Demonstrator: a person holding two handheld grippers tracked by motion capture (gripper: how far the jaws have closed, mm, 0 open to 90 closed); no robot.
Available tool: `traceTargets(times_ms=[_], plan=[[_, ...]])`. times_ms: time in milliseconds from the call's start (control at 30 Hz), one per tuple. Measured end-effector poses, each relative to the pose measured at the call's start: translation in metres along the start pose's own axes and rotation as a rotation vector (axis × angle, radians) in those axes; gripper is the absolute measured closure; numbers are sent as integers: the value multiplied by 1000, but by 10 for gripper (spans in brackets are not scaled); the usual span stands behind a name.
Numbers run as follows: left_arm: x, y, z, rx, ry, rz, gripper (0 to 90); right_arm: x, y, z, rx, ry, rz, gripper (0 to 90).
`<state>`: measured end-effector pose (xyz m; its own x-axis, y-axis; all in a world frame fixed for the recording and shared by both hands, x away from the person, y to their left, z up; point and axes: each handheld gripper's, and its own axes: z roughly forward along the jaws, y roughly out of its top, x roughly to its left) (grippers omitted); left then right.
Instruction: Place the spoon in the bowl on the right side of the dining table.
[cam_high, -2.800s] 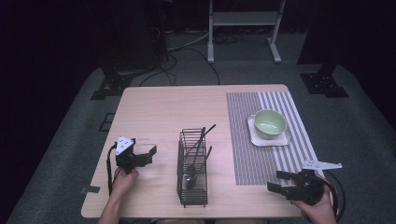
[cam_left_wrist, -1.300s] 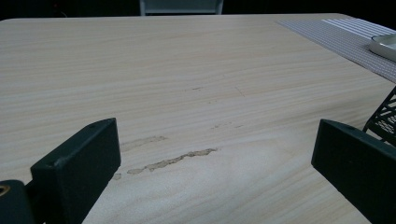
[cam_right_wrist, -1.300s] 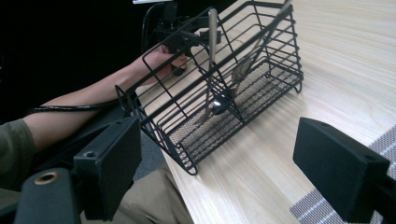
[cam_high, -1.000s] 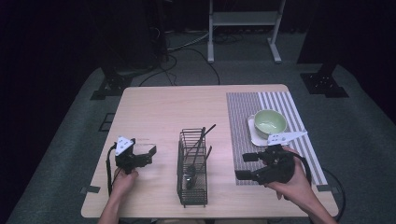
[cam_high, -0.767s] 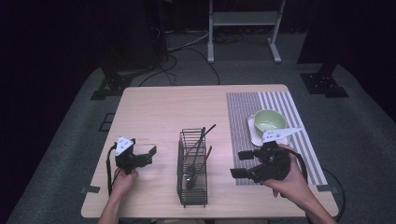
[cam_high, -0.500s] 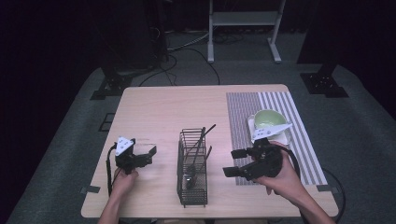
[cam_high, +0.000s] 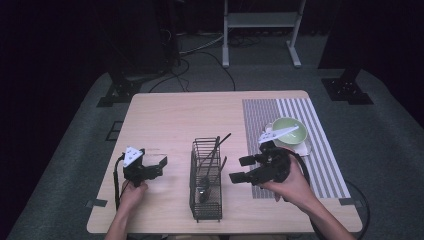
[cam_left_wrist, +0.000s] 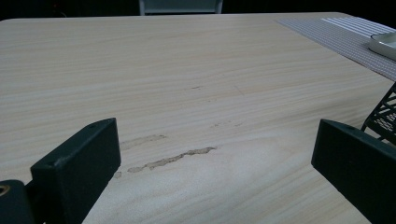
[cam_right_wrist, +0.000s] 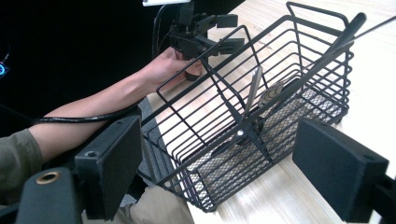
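A black wire basket (cam_high: 206, 185) stands at the front middle of the wooden table (cam_high: 175, 120), holding a spoon (cam_high: 203, 189) and dark-handled utensils (cam_high: 216, 147) that lean against its wall. My right gripper (cam_high: 240, 169) hovers just right of the basket, open, its jaws pointing at the basket's side. In the right gripper view the basket (cam_right_wrist: 299, 70) sits between and beyond the wide jaws, with a grey handle (cam_right_wrist: 254, 86) inside. My left gripper (cam_high: 159, 166) rests open on the table left of the basket, with bare wood between its jaws in the left gripper view.
A green bowl (cam_high: 289, 131) sits on a white dish (cam_high: 306, 146) on the grey striped mat (cam_high: 260, 117) at the right. The basket's corner (cam_left_wrist: 385, 112) edges into the left gripper view. Dark floor, cables and stand legs surround the table.
My right gripper has moved left from the table's front right corner, across the mat, up to the basket's right side. The left gripper has stayed put.
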<state>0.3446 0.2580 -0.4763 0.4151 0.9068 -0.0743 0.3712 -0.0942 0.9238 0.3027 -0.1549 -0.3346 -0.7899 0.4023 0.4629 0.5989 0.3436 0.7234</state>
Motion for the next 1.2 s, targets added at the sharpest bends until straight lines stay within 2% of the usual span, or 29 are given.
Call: traceTargets(times_ms=[167, 200, 533, 800, 833, 1000, 1033, 1133, 1200], plan=[[0, 0, 0, 0, -1, 1, 3, -1, 5, 7, 12, -2, 7, 153], [0, 0, 0, 0, -1, 1, 4, -1, 6, 9, 17, -1, 8, 181], [0, 0, -1, 0, 0, 1, 4, -2, 14, 18, 34, -12, 6, 239], [0, 0, -1, 1, -1, 3, 4, -4, 19, 23, 44, -34, 1, 348], [0, 0, -1, 1, -1, 3, 4, -5, 19, 24, 48, -43, 7, 397], [0, 0, -1, 0, -2, 2, 4, -6, 19, 26, 61, -58, 14, 481], [0, 0, -1, 1, -2, 3, 4, -6, 20, 26, 66, -69, 16, 531], [0, 0, -1, 1, -1, 3, 4, -7, 20, 26, 62, -74, 24, 602], [0, 0, -1, 1, -1, 3, 3, -7, 21, 26, 59, -74, 24, 620]])
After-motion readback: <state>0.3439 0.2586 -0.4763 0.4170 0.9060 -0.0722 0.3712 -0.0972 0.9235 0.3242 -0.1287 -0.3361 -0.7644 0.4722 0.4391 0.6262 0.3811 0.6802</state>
